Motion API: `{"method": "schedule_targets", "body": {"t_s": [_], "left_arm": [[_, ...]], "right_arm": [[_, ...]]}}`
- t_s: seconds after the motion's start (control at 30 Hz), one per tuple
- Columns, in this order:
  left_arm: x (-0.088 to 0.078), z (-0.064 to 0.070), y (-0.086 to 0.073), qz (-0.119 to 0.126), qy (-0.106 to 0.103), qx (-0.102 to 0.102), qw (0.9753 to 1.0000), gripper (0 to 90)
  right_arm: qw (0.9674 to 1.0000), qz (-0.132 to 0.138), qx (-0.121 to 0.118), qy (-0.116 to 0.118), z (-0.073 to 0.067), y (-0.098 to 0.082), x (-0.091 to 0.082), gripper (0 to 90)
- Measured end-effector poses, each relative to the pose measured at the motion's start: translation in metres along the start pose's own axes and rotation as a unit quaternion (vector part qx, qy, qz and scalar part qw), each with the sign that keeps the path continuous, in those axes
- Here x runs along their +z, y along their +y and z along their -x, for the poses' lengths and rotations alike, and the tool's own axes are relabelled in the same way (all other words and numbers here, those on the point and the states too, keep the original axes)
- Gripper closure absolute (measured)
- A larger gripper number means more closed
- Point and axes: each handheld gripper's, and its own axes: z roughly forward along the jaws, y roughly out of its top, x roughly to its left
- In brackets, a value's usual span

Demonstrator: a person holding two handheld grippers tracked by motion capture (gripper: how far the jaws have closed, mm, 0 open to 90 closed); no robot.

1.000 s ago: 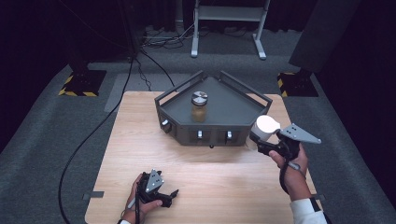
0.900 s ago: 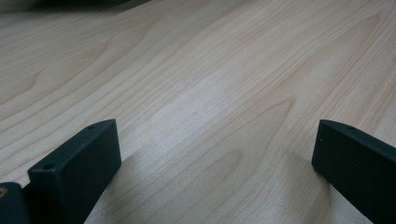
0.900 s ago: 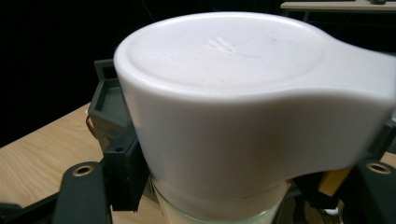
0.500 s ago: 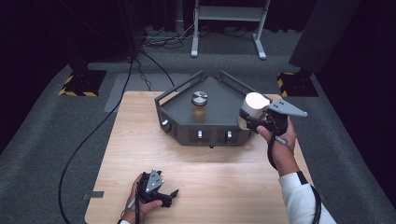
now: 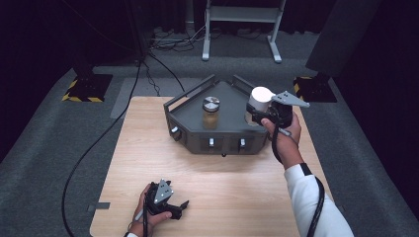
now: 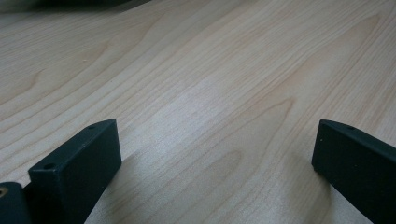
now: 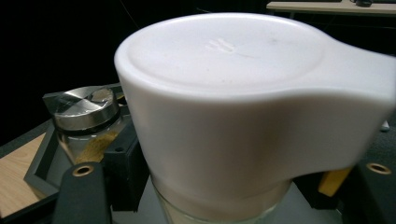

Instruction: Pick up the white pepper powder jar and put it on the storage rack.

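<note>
Your right tongs (image 5: 263,114) are clamped on the white-capped jar (image 5: 259,101) over the tray's (image 5: 217,133) right side, upright, steel-lid jar (image 5: 211,111) just left; left tongs (image 5: 170,202) sit open on the bench (image 5: 237,187).

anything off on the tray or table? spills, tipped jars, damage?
Nothing stands out. The metal-lidded jar stands upright in the grey tray. The right gripper holds the white-lidded jar upright over the tray's right side. The left gripper rests open on the table. No spill or damage visible.
</note>
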Motion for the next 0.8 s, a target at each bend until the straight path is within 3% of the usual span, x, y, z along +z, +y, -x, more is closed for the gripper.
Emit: {"method": "schedule_targets", "body": {"t_s": [0.33,0.8], "left_arm": [[0.0,0.0,0.0,0.0,0.0,0.0,1.0,1.2],[0.0,0.0,0.0,0.001,0.0,-0.001,1.0,1.2]], "right_arm": [[0.9999,-0.004,0.007,-0.013,0.003,0.0,0.019,30.0],[0.9995,-0.022,0.016,-0.018,0.007,-0.009,0.03,30.0]]}}
